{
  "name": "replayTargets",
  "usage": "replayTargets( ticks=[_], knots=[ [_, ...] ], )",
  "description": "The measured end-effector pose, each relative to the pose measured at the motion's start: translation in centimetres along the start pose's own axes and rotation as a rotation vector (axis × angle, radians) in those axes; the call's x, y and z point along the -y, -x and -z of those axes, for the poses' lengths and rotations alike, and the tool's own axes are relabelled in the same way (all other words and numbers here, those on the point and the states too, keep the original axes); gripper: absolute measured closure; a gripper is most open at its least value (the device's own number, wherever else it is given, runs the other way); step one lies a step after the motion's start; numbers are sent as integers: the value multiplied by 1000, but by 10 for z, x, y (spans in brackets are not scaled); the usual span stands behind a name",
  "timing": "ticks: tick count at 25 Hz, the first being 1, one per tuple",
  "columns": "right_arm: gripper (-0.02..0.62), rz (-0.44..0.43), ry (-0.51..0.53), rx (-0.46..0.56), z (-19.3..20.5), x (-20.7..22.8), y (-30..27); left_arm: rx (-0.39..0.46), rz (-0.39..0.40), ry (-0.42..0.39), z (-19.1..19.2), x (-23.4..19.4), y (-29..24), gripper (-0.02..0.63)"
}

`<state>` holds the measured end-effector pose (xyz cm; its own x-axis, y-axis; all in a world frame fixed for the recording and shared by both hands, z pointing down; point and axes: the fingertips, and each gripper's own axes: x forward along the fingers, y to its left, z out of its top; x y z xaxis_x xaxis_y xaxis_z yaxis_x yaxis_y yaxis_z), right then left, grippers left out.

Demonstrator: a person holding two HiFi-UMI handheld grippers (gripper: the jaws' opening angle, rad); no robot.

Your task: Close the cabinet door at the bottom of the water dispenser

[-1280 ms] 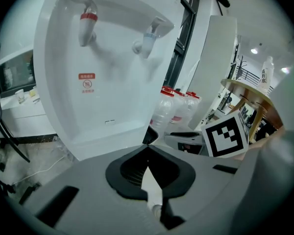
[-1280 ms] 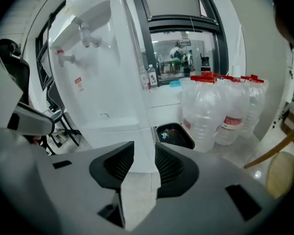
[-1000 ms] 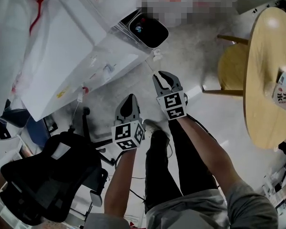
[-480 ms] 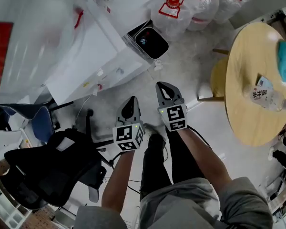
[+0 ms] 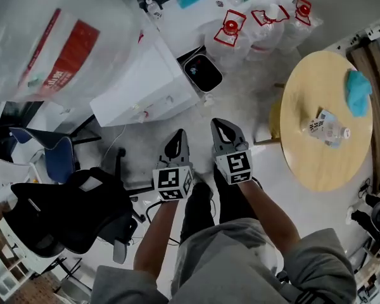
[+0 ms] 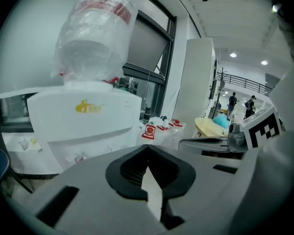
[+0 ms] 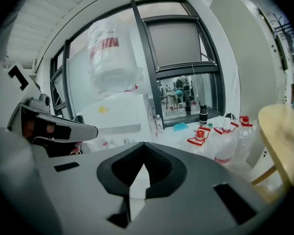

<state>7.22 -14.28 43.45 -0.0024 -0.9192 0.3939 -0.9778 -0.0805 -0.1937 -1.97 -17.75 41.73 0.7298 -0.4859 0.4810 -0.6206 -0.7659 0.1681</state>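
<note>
The white water dispenser point(image 5: 145, 84) stands at the upper left of the head view, with a plastic-wrapped water bottle point(image 5: 57, 43) on top. Its front slopes toward me; from this steep angle I cannot make out the bottom cabinet door. My left gripper point(image 5: 177, 142) and right gripper point(image 5: 223, 129) hang side by side above the floor, short of the dispenser and touching nothing. Both are shut and empty. In the left gripper view my left gripper point(image 6: 147, 147) points at the dispenser point(image 6: 83, 116). My right gripper point(image 7: 143, 145) also faces the dispenser point(image 7: 112, 116).
A black office chair point(image 5: 63, 214) stands at the lower left. A round wooden table point(image 5: 326, 163) at the right carries a bottle point(image 5: 326, 130) and a blue cloth point(image 5: 358, 90). A small bin point(image 5: 202, 73) and several red-capped water jugs point(image 5: 253, 24) stand beside the dispenser.
Both grippers and the head camera have risen, so the dispenser and the floor look smaller and farther away. The right gripper's jaws have closed.
</note>
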Motion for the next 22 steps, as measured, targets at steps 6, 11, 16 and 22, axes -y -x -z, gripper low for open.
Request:
replayTargets(
  ticks=[6, 11, 16, 22],
  knots=[
    [586, -8, 20, 71, -57, -12, 29, 63, 5, -23, -48, 15, 28, 600],
    [588, -24, 36, 134, -103, -29, 51, 117, 10, -36, -84, 23, 52, 600],
    [587, -55, 56, 219, -148, -50, 72, 195, 16, -32, -126, 26, 77, 600],
    [587, -97, 94, 301, -193, -73, 95, 289, 48, -151, -173, 47, 108, 600]
  ],
)
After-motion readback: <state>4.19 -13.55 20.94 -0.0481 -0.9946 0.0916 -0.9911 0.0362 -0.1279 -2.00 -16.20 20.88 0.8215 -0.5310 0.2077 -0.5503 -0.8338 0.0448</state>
